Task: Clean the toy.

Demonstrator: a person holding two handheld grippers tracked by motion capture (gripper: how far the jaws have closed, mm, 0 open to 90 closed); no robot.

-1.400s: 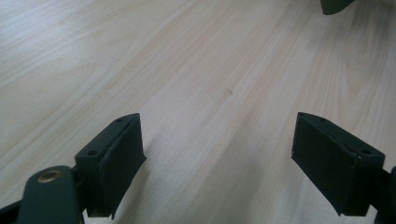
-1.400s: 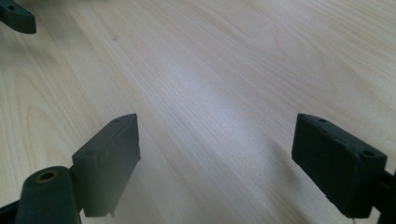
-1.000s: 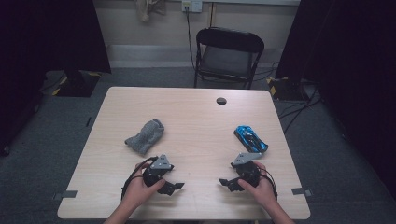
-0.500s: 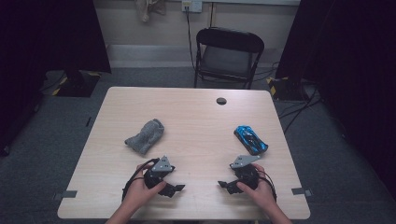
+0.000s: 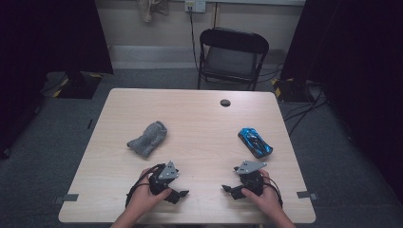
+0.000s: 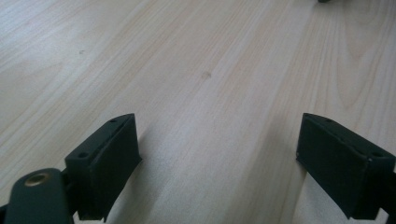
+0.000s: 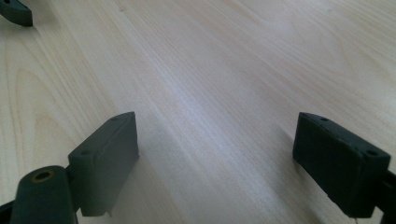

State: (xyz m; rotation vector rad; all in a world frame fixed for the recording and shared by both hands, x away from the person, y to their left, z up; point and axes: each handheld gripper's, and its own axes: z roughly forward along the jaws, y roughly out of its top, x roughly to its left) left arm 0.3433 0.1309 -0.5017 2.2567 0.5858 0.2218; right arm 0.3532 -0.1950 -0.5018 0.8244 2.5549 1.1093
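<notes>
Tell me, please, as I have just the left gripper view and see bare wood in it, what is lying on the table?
Observer: A crumpled grey sock lies on the left half of the table, apart from both hands.
Operator: Is there anything on the other half?
Observer: A blue toy car sits there, just beyond the right hand-held gripper.
Operator: Is that one holding anything?
Observer: No, its jaws stand open over bare wood, with nothing between them.
</notes>
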